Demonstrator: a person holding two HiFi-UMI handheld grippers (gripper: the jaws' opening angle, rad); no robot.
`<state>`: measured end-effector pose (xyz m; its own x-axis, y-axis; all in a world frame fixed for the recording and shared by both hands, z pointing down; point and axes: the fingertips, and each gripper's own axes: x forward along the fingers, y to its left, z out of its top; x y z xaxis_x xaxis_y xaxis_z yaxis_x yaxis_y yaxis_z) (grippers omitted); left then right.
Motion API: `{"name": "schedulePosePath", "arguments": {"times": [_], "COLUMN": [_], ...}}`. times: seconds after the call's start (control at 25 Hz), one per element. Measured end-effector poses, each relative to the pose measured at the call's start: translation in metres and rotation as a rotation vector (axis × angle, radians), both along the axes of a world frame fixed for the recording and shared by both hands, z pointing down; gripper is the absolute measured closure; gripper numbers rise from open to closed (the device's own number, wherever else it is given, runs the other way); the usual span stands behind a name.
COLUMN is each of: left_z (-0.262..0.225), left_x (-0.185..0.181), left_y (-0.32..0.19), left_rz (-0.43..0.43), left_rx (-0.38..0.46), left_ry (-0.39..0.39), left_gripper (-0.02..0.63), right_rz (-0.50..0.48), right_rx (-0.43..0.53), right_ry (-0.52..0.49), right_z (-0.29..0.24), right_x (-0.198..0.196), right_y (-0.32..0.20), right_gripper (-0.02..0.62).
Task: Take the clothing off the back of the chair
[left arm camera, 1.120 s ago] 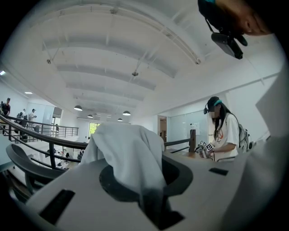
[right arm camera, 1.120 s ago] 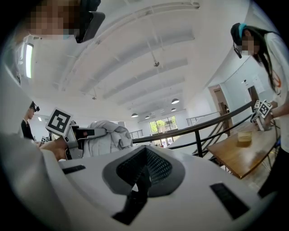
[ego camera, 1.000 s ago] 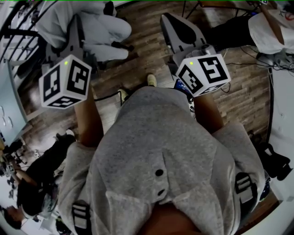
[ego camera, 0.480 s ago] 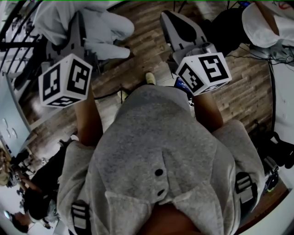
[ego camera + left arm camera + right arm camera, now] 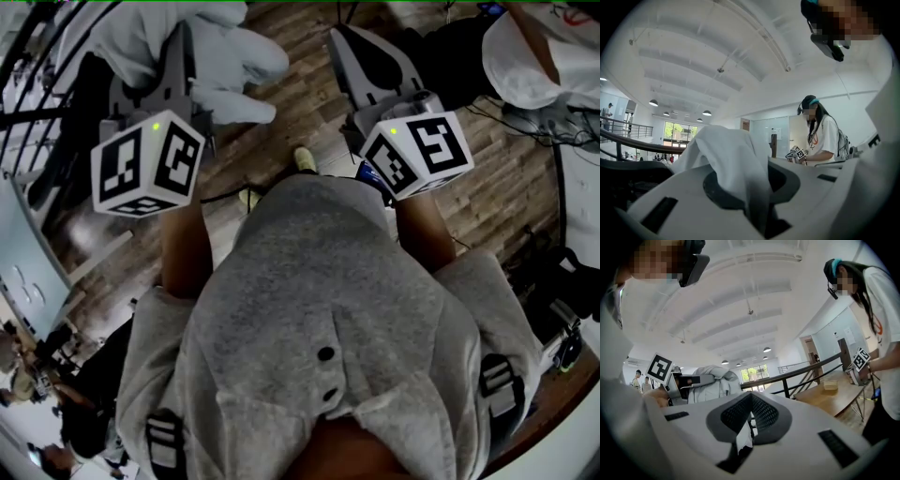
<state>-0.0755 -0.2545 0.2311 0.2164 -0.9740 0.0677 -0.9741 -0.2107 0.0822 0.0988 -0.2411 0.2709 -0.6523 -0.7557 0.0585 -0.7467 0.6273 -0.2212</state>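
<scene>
White clothing hangs bunched from my left gripper, which is shut on it. In the left gripper view a fold of that clothing rises from between the jaws of the left gripper and hides their tips. My right gripper is held out level beside it, apart from the cloth. In its own view the right gripper has its jaws together, with a thin white sliver in the slot that I cannot identify. From there the clothing shows at the left. I cannot make out the chair.
Wooden floor lies below. Another person in a white T-shirt stands at the right, also holding grippers. A black railing and a wooden table are ahead on the right. Dark mesh sits low left.
My left gripper has shifted right in the head view, carrying the white clothing with it. The right gripper has moved only slightly. The floor below has slid past.
</scene>
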Motion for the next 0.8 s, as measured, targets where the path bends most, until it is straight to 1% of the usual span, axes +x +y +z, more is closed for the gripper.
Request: {"name": "schedulePosePath", "arguments": {"times": [0.12,0.28,0.44,0.68,0.8], "left_z": [0.006,0.013,0.015,0.024,0.028], "left_x": [0.016,0.021,0.03,0.04,0.047], "left_y": [-0.002,-0.002,0.0,0.012,0.023], "left_rz": [0.046,0.08,0.118,0.152,0.164], "left_rx": [-0.009,-0.027,-0.035,-0.061,-0.057], "left_ry": [0.004,0.024,0.024,0.043,0.028], "left_gripper": [0.518,0.518,0.518,0.517,0.517], "right_rz": [0.019,0.031,0.032,0.04,0.05], "right_rx": [0.0,-0.005,-0.008,-0.014,-0.02], "right_ry": [0.001,0.003,0.003,0.004,0.005], "right_z": [0.002,0.003,0.002,0.002,0.002], "right_x": [0.007,0.006,0.002,0.006,0.011], "right_y": [0.001,0.001,0.002,0.005,0.007], "right_gripper": [0.586,0.584,0.585,0.584,0.586]}}
